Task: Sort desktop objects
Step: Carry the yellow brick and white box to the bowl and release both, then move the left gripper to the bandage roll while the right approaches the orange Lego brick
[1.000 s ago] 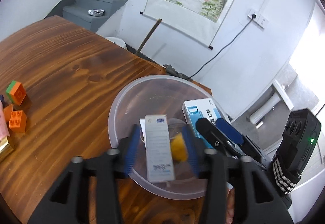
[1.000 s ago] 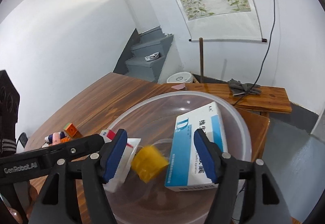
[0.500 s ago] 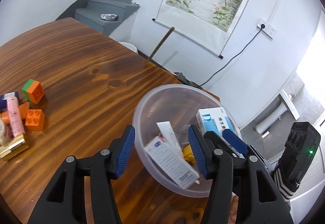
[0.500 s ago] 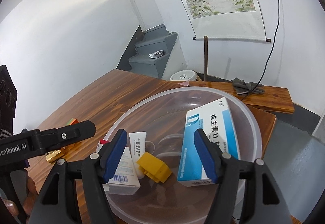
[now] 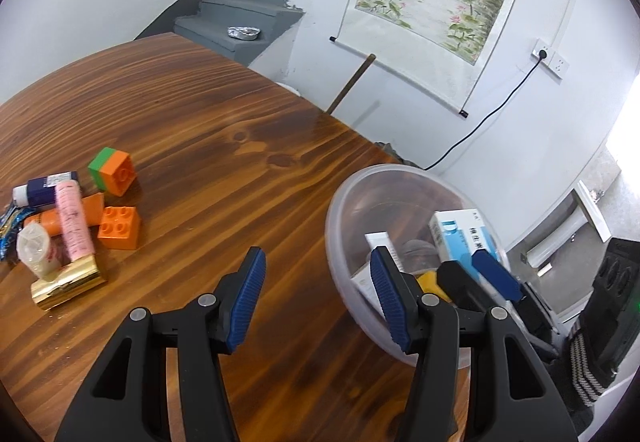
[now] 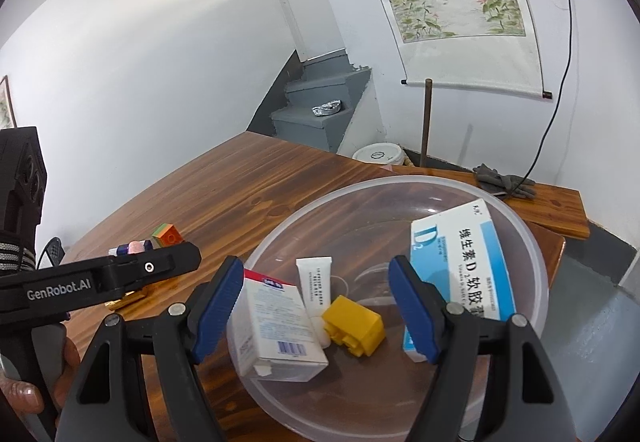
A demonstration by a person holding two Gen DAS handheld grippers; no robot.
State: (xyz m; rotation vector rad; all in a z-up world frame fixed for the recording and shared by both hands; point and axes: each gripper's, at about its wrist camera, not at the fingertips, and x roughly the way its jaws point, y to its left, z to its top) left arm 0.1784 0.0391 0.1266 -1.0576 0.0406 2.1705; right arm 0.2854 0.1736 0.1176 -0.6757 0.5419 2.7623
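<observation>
A clear plastic bowl (image 6: 532, 242) sits on the wooden table (image 5: 200, 129); it also shows in the left wrist view (image 5: 340, 201). In it lie a white medicine box (image 6: 276, 322), a white tube (image 6: 316, 282), a yellow brick (image 6: 354, 326) and a blue-and-white vitamin box (image 6: 468, 262). My right gripper (image 6: 320, 306) is open and empty above the bowl. My left gripper (image 5: 318, 298) is open and empty over the table, left of the bowl. A pile lies at the left: an orange brick (image 5: 120, 228), a green-orange brick (image 5: 112, 169), a pink tube (image 5: 74, 217) and a gold box (image 5: 68, 284).
More small items lie in the pile: a blue-white tube (image 5: 44, 187), an orange tube (image 5: 92, 211) and a clear cup (image 5: 34, 250). The table edge runs behind the bowl. A wooden bench (image 6: 552, 201) with grey gloves (image 6: 504, 181) stands beyond it.
The white medicine box dropped from my left gripper into the bowl. My left gripper then drew back and swung left, away from the bowl, towards the pile. The right gripper stayed open over the bowl.
</observation>
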